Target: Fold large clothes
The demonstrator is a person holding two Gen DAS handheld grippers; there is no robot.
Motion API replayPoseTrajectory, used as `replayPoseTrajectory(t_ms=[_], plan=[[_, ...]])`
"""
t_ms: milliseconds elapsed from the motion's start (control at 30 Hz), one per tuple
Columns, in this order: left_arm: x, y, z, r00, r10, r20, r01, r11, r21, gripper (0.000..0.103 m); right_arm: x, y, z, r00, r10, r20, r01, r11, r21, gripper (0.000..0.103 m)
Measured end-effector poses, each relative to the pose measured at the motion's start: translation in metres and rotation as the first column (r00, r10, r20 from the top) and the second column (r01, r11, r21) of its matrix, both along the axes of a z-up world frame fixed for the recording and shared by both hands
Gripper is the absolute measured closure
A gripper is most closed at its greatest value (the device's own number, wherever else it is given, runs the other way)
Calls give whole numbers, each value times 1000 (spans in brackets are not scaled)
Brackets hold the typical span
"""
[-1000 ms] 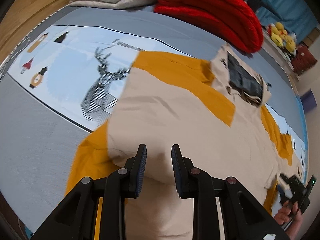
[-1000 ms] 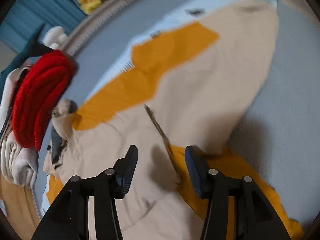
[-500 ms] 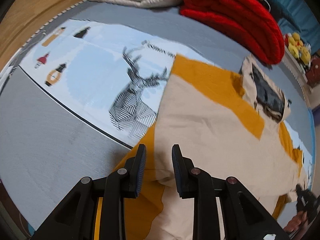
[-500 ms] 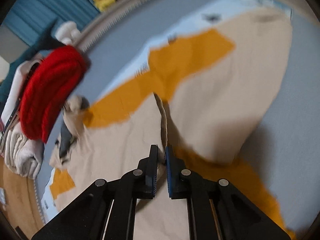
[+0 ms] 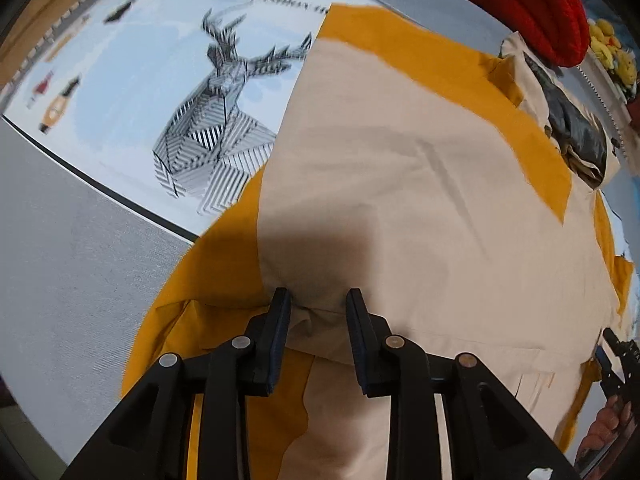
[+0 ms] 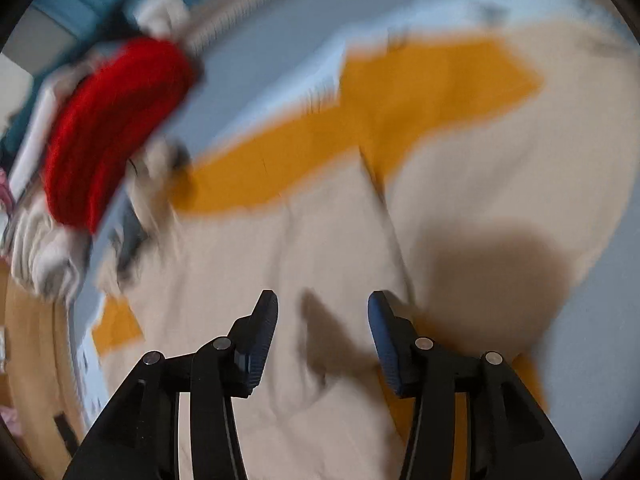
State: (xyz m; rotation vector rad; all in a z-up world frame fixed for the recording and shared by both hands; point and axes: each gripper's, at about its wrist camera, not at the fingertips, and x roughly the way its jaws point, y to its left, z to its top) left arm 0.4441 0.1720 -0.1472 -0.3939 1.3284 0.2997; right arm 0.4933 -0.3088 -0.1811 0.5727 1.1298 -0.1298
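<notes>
A large beige and mustard-yellow garment lies spread on the bed, its dark-lined hood at the far right. My left gripper is open, its fingers astride a folded beige edge near the yellow sleeve. In the blurred right wrist view the garment fills the middle. My right gripper is open and empty just above the beige cloth, beside a raised fold line. The right gripper also shows at the lower right edge of the left wrist view.
The bed cover is grey with a pale blue panel and a striped deer print. A folded red blanket and pale folded clothes lie at the head end. Yellow soft toys sit beyond.
My right gripper was shut on a cloth fold half a second ago; it has let go and opened. My left gripper has moved down to the garment's near edge, staying open.
</notes>
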Motion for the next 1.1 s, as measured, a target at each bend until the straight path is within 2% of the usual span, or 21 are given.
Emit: replayPoseTrajectory(t_ms=[33, 100, 133, 167, 233, 300, 367, 433, 533, 600, 700, 900, 1100], plan=[[0, -4, 6, 1000, -8, 22, 8, 1000, 3, 77, 0, 0, -3, 1000, -9, -11, 9, 1000, -21, 56], [3, -17, 17, 995, -59, 84, 59, 998, 4, 69, -1, -1, 0, 1000, -22, 3, 22, 1000, -22, 56], [4, -25, 14, 993, -90, 82, 90, 996, 1, 67, 0, 0, 3, 1000, -12, 3, 12, 999, -30, 56], [4, -28, 9, 993, -99, 65, 100, 995, -6, 67, 1, 0, 7, 1000, -2, 9, 2, 999, -46, 56], [1, -33, -12, 995, -99, -18, 98, 994, -48, 67, -3, -2, 15, 1000, -9, 6, 10, 995, -104, 55], [-1, -36, -14, 995, -95, -32, 94, 995, -30, 67, -6, -6, 21, 1000, -27, 12, 28, 992, -126, 55], [-4, -46, 2, 993, -116, 2, 116, 993, 18, 70, -10, -14, 30, 999, -36, 29, 39, 991, -132, 55], [-9, -63, 24, 983, -165, 76, 161, 985, 54, 70, -14, -21, 41, 998, -27, 59, 36, 987, -156, 55], [-18, -89, 44, 960, -241, 142, 232, 969, 82, 70, -18, -31, 58, 992, -23, 121, 48, 977, -206, 55], [-23, -108, 51, 944, -291, 157, 278, 955, 99, 70, -22, -43, 71, 987, -34, 156, 68, 973, -220, 55], [-27, -122, 51, 926, -342, 157, 330, 939, 97, 70, -34, -76, 88, 976, -75, 203, 119, 970, -213, 55], [-34, -152, 55, 898, -403, 179, 396, 915, 77, 70, -57, -152, 95, 952, -196, 235, 236, 959, -156, 60], [-30, -169, 53, 883, -425, 200, 423, 905, 55, 70, -77, -259, 91, 898, -354, 261, 383, 921, -67, 61]])
